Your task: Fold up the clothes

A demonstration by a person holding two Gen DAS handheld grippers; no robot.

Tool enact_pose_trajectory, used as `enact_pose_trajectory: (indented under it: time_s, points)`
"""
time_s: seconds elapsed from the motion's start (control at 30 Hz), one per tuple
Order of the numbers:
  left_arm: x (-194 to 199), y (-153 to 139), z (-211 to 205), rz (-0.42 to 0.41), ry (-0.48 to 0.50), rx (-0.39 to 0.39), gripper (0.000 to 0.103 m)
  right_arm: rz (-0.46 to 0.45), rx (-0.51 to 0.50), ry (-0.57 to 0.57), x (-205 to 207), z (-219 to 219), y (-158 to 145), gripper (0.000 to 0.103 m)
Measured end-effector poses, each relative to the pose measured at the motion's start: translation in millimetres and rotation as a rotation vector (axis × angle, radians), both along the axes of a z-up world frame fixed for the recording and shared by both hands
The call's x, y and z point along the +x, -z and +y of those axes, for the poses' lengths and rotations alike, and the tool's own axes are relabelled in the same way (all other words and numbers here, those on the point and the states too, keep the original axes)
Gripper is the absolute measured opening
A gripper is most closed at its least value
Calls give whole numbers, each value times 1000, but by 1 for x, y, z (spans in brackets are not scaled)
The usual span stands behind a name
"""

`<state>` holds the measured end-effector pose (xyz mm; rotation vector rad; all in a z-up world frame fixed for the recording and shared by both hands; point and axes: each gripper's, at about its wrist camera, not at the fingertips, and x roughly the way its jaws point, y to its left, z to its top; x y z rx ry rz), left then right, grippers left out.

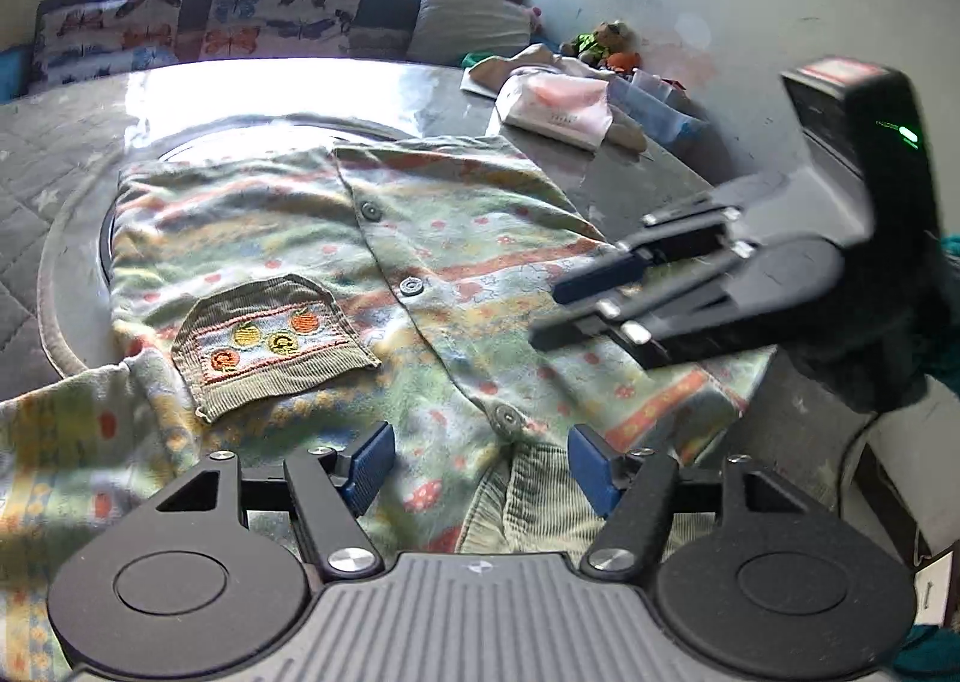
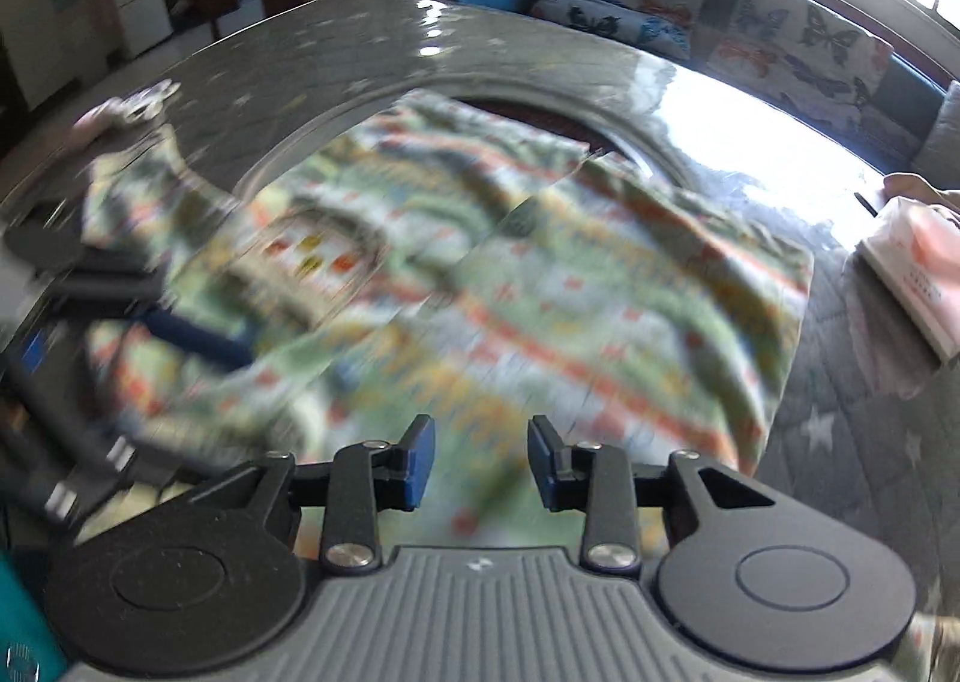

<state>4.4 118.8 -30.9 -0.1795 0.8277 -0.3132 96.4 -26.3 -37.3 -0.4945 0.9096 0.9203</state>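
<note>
A green, striped and flower-printed buttoned shirt (image 1: 420, 274) lies spread flat on the table, with a corduroy pocket (image 1: 270, 334) showing embroidered fruit. My left gripper (image 1: 480, 466) hovers over the shirt's near edge by the corduroy collar, open, with only cloth showing below the gap. My right gripper (image 1: 546, 316) reaches in from the right above the shirt's right side. In the right wrist view, which is blurred by motion, my right gripper (image 2: 483, 463) is open over the shirt (image 2: 540, 292) with nothing between its pads. One of the left gripper's fingers (image 2: 198, 340) shows at the left.
The glossy grey table (image 1: 60, 172) has a round inset ring under the shirt. A pink-and-white tissue pack (image 1: 558, 112) and other cloth lie at the far right, by a clear plastic box (image 1: 654, 94) and a stuffed toy (image 1: 606, 43). Butterfly cushions (image 1: 198, 22) line the bench behind.
</note>
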Motion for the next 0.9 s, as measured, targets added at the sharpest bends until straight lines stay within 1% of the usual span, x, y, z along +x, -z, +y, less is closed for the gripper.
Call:
enact_pose_trajectory:
  time_s: [0.07, 0.17, 0.3, 0.37, 0.47, 0.5, 0.57, 0.73, 0.83, 0.9]
  points:
    - [-2, 0, -2, -2, -2, 18, 68, -6, -8, -10, -14, -6, 1, 34]
    - [-4, -7, -4, -10, -17, 32, 68, -49, -6, -16, -35, -18, 0, 35]
    - [-2, -19, -5, -39, -40, 24, 70, -66, 48, 46, -53, -35, -2, 37]
    - [3, -22, -8, -30, -47, 17, 73, -59, 66, 73, -55, -42, 0, 38]
    - [9, -22, -16, -13, -47, 22, 73, -47, 99, 122, -57, -54, 3, 40]
    - [11, -23, -18, -12, -45, 25, 74, -46, 114, 146, -57, -59, 2, 40]
    - [14, -23, -23, -12, -42, 28, 78, -49, 142, 195, -56, -69, -3, 41]
    - [22, -26, -36, -8, -33, 37, 82, -66, 186, 327, -50, -100, -9, 44]
    - [26, -27, -45, -10, -21, 44, 86, -86, 193, 429, -43, -123, -8, 44]
    - [29, -26, -52, -5, -11, 47, 88, -86, 200, 521, -36, -144, -5, 44]
